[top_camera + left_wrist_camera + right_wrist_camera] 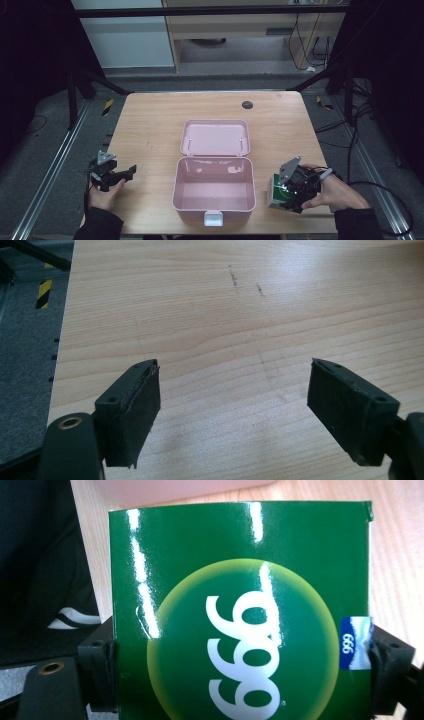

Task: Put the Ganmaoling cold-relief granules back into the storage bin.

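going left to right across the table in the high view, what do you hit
left gripper → open pink box → green carton held in the right gripper

I see the open case [214,192] sitting mid-counter [150,125], toward the near edge, lid laid back toward the far edge. Carton [278,192] stands just right of the case, between the right gripper's [295,192] jaws. Left gripper [112,175] sits near the counter's left edge, well apart from the case, over bare counter.
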`<control>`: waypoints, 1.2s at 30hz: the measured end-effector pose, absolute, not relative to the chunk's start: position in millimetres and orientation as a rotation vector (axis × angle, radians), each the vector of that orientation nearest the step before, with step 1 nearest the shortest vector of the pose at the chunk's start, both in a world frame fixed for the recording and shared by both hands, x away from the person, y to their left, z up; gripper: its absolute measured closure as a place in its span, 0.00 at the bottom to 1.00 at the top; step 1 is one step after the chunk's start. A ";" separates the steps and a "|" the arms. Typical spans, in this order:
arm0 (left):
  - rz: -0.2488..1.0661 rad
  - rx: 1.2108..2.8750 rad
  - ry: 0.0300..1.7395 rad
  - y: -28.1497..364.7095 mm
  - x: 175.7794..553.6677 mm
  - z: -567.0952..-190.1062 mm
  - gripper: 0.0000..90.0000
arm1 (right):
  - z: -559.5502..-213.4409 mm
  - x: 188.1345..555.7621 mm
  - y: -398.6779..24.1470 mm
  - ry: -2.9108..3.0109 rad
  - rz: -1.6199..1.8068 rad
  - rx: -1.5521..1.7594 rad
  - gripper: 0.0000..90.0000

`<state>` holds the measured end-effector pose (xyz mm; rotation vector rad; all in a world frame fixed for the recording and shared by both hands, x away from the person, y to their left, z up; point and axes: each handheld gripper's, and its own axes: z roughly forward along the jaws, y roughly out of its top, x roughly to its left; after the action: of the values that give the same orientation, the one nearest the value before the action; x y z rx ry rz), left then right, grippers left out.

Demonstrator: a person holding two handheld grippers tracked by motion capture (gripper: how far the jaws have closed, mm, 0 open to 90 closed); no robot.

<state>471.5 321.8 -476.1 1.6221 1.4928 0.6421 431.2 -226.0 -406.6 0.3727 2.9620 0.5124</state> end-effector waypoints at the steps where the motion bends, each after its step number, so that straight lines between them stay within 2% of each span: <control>1: 0.642 1.622 1.493 321.8 471.5 -476.1 0.23 | -404.0 431.1 -226.2 2.957 0.518 0.379 0.18; 36: 0.642 1.629 1.492 321.5 471.5 -476.1 0.23 | -306.3 428.9 -204.2 2.833 0.561 0.299 0.18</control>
<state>471.5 321.5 -476.1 1.6292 1.4920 0.6415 428.9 -204.2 -306.3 0.2990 2.8334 0.5610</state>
